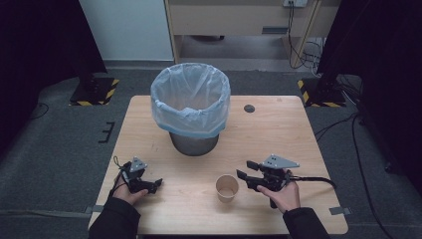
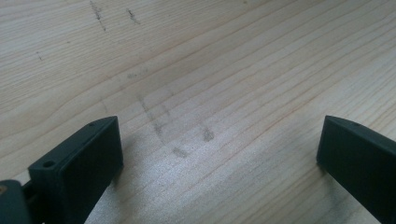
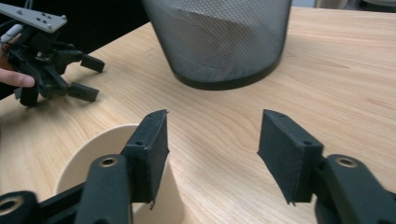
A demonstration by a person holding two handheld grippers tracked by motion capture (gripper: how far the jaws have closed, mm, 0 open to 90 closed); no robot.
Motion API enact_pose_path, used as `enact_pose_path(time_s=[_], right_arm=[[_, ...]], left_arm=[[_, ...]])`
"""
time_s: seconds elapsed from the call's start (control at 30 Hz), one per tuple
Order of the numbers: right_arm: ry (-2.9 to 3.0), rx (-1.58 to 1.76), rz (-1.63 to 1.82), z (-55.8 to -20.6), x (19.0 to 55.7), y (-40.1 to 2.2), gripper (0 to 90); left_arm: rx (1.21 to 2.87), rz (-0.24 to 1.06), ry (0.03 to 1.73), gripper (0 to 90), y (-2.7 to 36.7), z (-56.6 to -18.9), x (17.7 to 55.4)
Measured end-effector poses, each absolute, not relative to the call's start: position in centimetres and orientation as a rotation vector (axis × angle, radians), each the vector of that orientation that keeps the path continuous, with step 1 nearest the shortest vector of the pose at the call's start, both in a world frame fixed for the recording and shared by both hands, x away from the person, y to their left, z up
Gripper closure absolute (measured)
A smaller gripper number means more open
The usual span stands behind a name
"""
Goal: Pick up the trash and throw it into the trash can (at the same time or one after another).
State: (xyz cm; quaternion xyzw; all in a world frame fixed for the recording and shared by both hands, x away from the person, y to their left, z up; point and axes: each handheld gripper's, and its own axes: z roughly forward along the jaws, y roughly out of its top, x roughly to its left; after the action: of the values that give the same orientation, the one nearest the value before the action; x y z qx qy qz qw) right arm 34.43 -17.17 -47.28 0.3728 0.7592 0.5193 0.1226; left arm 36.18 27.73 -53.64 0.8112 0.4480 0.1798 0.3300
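Note:
A tan paper cup (image 1: 227, 187) stands upright and empty near the table's front edge. My right gripper (image 1: 243, 169) lies just to its right, pointing left at it, with the jaws open. In the right gripper view the cup (image 3: 88, 151) sits low behind the left jaw, and the gap of the right gripper (image 3: 212, 121) holds only bare wood. My left gripper (image 1: 157, 184) rests at the front left in a hand, open. In its own view the left gripper (image 2: 219, 126) has its jaws wide apart over bare wood. It is also seen from the right gripper, where the left gripper (image 3: 93, 78) is empty.
A black mesh bin (image 1: 191, 107) lined with a pale blue bag stands at the middle back of the wooden table (image 1: 278, 129); its base (image 3: 219, 37) is ahead of the right gripper. A small dark round disc (image 1: 249, 108) lies right of the bin. Grey floor surrounds the table.

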Motion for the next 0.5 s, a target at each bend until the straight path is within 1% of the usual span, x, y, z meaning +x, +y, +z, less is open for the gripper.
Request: enact_pose_path(time_s=[0.07,0.2,0.37,0.5], right_arm=[[2.234,1.115,1.558,-47.5,34.4,-16.7,46.5],[2.284,1.121,1.537,-48.0,34.5,-16.3,52.4],[2.347,1.134,1.518,-48.5,34.4,-15.9,57.6],[2.400,1.145,1.484,-48.9,34.4,-15.7,64.1]], left_arm=[[2.121,0.470,1.172,0.0,27.7,-53.6,36.2],[2.122,0.470,1.172,0.0,27.7,-53.6,36.2],[2.122,0.470,1.172,0.0,27.7,-53.6,36.2],[2.122,0.470,1.172,0.0,27.7,-53.6,36.2]])
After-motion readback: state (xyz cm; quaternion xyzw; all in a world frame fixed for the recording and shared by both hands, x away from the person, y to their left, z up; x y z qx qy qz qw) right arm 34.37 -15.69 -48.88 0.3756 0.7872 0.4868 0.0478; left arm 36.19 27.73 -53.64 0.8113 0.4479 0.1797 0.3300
